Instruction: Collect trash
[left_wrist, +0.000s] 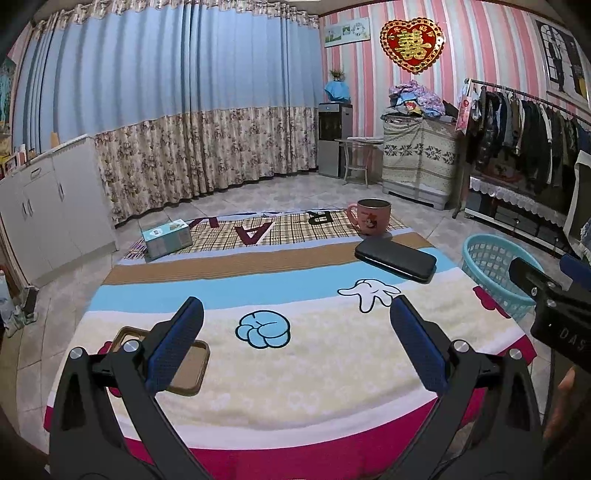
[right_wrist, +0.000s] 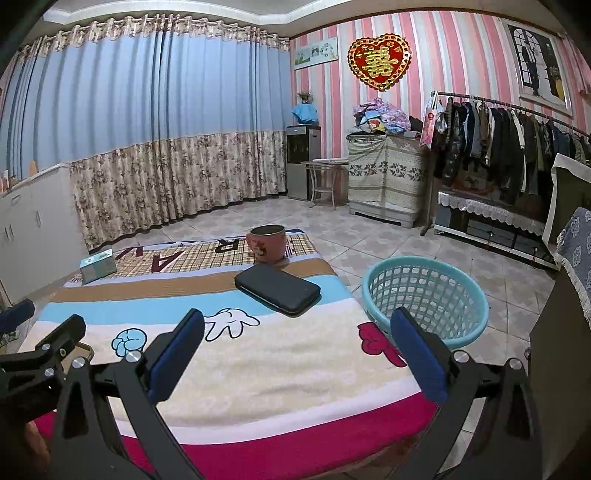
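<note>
A: Nearest first: what are the grippers doing?

B: The left gripper hangs over the near end of the striped cartoon blanket with its blue-padded fingers spread wide and nothing between them; the right gripper is the same, fingers released, poised over the blanket's near right corner.

A: Anything close to the pads?

B: A brown phone case lies flat on the blanket, partly behind the left gripper's left finger; in the right wrist view only a sliver of it shows at the left, behind the other gripper.

A: And further out?

B: A black rectangular case (possibly a power bank or wallet; the view is too coarse to tell) lies flat on the blue stripe; beyond it a pink mug stands upright on the plaid cloth; a small teal box sits at the far left of that cloth, well apart from the mug.

A: Where does the trash go?

B: A light blue plastic basket stands on the tiled floor just beside the blanket's right edge; nothing shows inside it.

A: Beyond that?

B: Blue and floral curtains; a clothes rack along the pink striped wall.
</note>
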